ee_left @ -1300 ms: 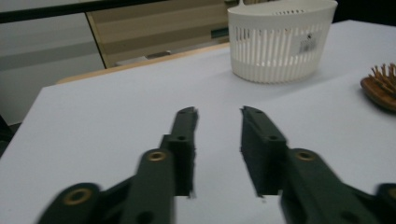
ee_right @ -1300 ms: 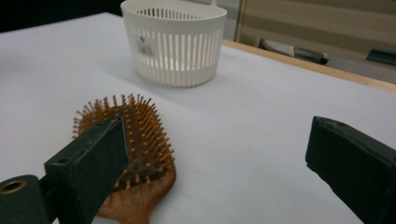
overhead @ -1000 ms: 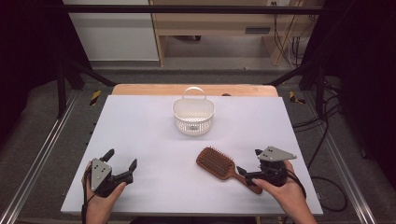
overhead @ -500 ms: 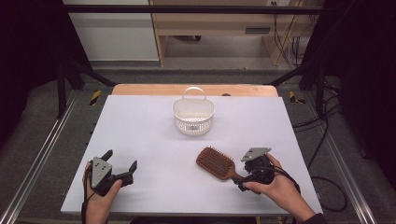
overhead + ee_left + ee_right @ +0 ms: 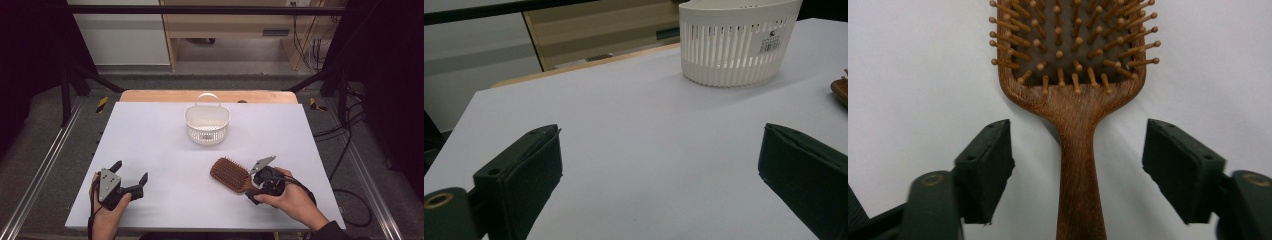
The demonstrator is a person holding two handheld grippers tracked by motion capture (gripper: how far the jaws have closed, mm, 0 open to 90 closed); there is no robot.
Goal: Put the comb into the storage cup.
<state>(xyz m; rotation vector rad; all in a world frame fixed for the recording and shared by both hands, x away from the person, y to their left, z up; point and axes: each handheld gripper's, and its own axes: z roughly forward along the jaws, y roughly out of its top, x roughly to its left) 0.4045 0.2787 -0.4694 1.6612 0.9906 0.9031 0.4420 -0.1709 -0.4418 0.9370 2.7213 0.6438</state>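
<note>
One wooden paddle hairbrush (image 5: 231, 173) and one white slotted plastic basket (image 5: 207, 125) lie on a single white bench (image 5: 150, 145); two hand-held grippers, left gripper (image 5: 131, 177) and right gripper (image 5: 254, 186), complete the count.

Brown wooden hairbrush (image 5: 1075, 130) with tan bristles, white slotted basket (image 5: 207, 125), white table (image 5: 150, 140), black fingers (image 5: 988, 165).

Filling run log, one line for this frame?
right tool: closing round brush handle, no contact | left tool: open, idle | basket: empty
</note>
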